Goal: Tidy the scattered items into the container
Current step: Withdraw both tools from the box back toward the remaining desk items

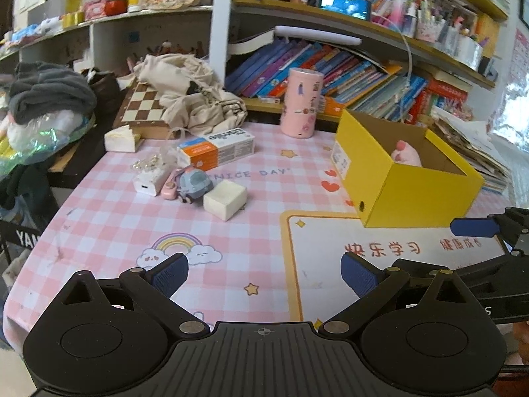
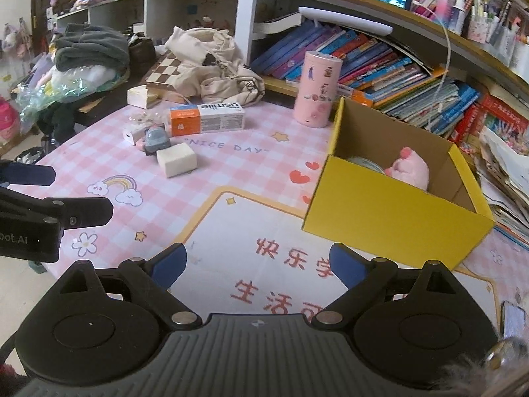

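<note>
A yellow cardboard box (image 1: 413, 192) (image 2: 390, 211) stands open on the pink checked mat, with a pink plush toy (image 1: 406, 155) (image 2: 413, 168) inside. Scattered to its left lie a cream block (image 1: 225, 198) (image 2: 177, 159), a blue-grey toy (image 1: 195, 183) (image 2: 156, 139), a white charger (image 1: 148, 182) (image 2: 132, 134) and an orange-and-white toothpaste box (image 1: 216, 150) (image 2: 206, 117). My left gripper (image 1: 264, 264) is open over the mat, short of the items. My right gripper (image 2: 259, 258) hovers in front of the box, its jaws wide and closing slightly with nothing between them.
A pink cylinder (image 1: 301, 102) (image 2: 319, 89) stands behind the box. A chessboard (image 1: 142, 106) under a beige cloth bag (image 1: 195, 96) lies at the back left. Shelves of books (image 1: 347, 72) line the back. A phone (image 2: 512, 321) lies at the near right edge.
</note>
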A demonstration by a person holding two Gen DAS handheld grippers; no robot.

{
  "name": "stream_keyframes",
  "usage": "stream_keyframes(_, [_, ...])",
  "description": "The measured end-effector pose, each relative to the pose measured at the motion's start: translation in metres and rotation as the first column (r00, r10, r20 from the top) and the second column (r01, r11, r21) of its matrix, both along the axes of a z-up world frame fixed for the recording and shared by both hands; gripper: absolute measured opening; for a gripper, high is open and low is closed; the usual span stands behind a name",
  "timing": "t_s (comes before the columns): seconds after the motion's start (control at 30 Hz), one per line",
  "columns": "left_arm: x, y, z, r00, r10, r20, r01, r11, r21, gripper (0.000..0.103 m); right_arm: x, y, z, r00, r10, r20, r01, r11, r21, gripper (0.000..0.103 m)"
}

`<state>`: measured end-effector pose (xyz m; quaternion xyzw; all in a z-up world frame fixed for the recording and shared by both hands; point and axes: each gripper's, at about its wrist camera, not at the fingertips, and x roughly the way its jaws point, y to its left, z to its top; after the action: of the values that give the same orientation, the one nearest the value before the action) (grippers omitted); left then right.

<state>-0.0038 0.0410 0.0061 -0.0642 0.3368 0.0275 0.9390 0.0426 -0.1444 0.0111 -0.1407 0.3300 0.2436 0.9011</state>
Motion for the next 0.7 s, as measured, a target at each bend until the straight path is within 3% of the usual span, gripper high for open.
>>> stream_keyframes(0.23, [0.008, 0.011, -0.002, 0.998, 0.064, -0.006, -0.064, 0.998, -0.002, 0.100, 0.024, 0.015, -0.002, 0.997, 0.074, -0.032, -0.074, 0.997, 0.007, 0.082])
stream_keyframes(0.7, [0.036, 0.038, -0.007, 0.985, 0.171, -0.032, -0.172, 0.985, -0.027, 0.099, 0.069, 0.052, -0.014, 0.971, 0.227, -0.072, -0.229, 0.973, -0.014, 0.082])
